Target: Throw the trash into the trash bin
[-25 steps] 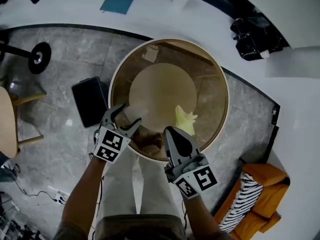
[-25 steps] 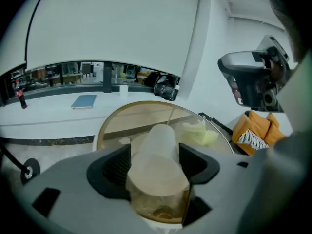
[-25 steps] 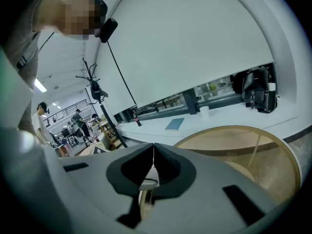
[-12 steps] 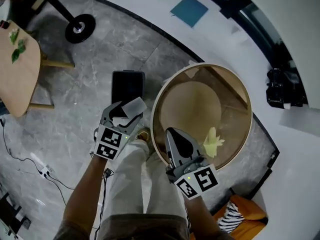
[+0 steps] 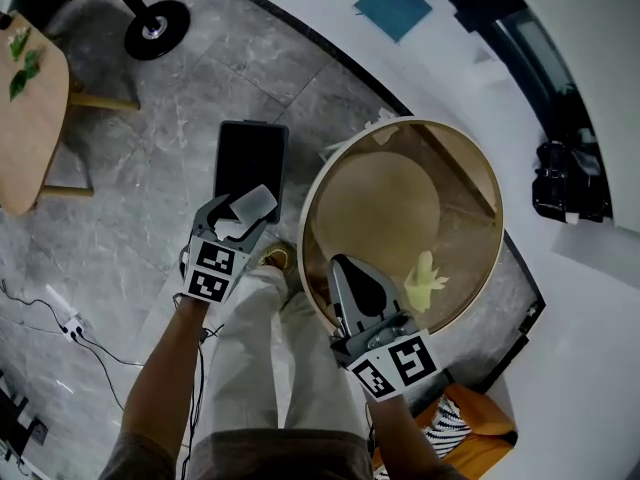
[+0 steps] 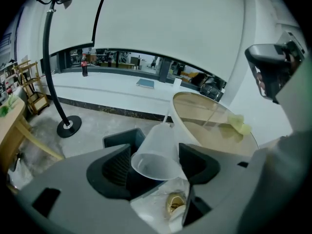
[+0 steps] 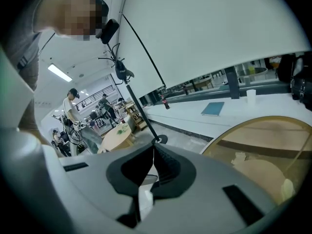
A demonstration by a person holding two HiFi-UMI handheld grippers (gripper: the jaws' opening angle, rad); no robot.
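My left gripper point(image 5: 235, 220) is shut on a translucent plastic cup point(image 5: 253, 204), which lies on its side between the jaws, just over the near end of the black trash bin point(image 5: 248, 158). In the left gripper view the cup point(image 6: 161, 147) fills the gap of the gripper point(image 6: 155, 165), its mouth facing me, and the bin point(image 6: 122, 136) shows behind it. My right gripper point(image 5: 346, 268) is shut with nothing in it, over the near rim of the round glass table point(image 5: 497, 230). Its jaws point(image 7: 153, 152) meet at the tips. A crumpled yellow paper point(image 5: 424, 283) lies on the glass.
A wooden side table point(image 5: 30, 118) and a lamp stand's round base point(image 5: 158, 23) are at the left. An orange chair point(image 5: 470, 418) stands at the lower right. Cables point(image 5: 70, 328) run across the stone floor. The person's legs point(image 5: 270, 348) are below the grippers.
The left gripper has carried the cup leftward, off the glass table's edge to above the black bin. The right gripper stays shut by the table's near rim.
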